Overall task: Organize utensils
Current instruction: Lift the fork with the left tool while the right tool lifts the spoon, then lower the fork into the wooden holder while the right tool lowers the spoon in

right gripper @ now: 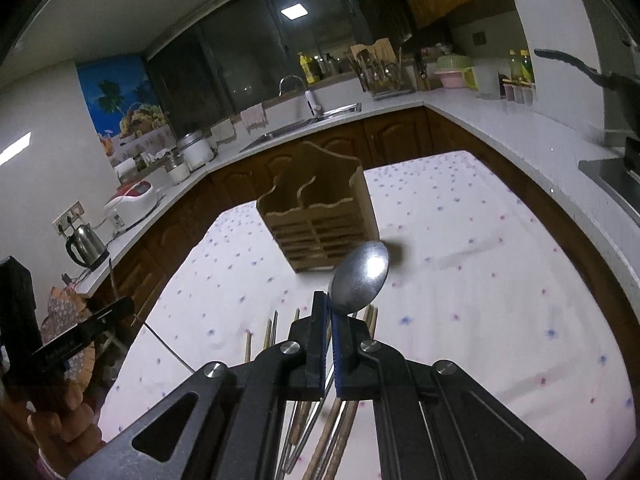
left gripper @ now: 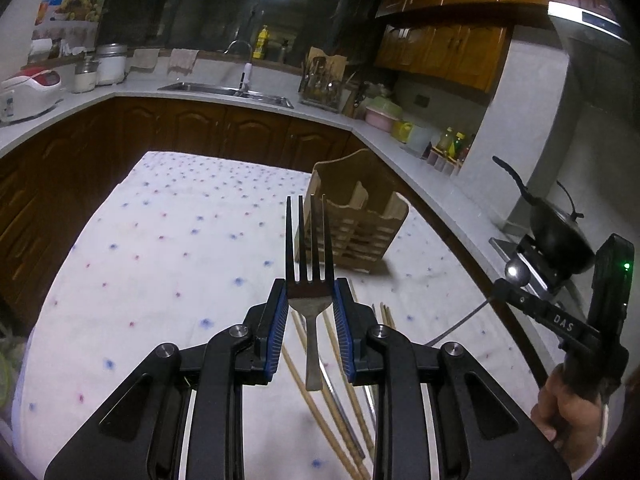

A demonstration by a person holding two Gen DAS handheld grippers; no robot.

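My left gripper (left gripper: 309, 294) is shut on a metal fork (left gripper: 310, 248); its blue pads squeeze the fork's neck, tines pointing forward and the handle hanging back underneath. My right gripper (right gripper: 329, 304) is shut on a metal spoon (right gripper: 360, 276), whose bowl sticks up past the fingertips. Both are lifted above the cloth. A wooden utensil holder (left gripper: 352, 216) (right gripper: 320, 220) with slatted compartments stands ahead on the dotted white tablecloth (left gripper: 180, 240) (right gripper: 460, 264). Several wooden chopsticks (left gripper: 328, 400) (right gripper: 272, 332) lie on the cloth beneath the grippers.
In the left wrist view a hand (left gripper: 568, 408) holds the other gripper's body at the right edge. A kitchen counter (left gripper: 132, 90) wraps around the table, carrying a sink (left gripper: 224, 90), a rice cooker (left gripper: 28, 94) and a wok (left gripper: 560, 232). A kettle (right gripper: 86, 246) stands at left.
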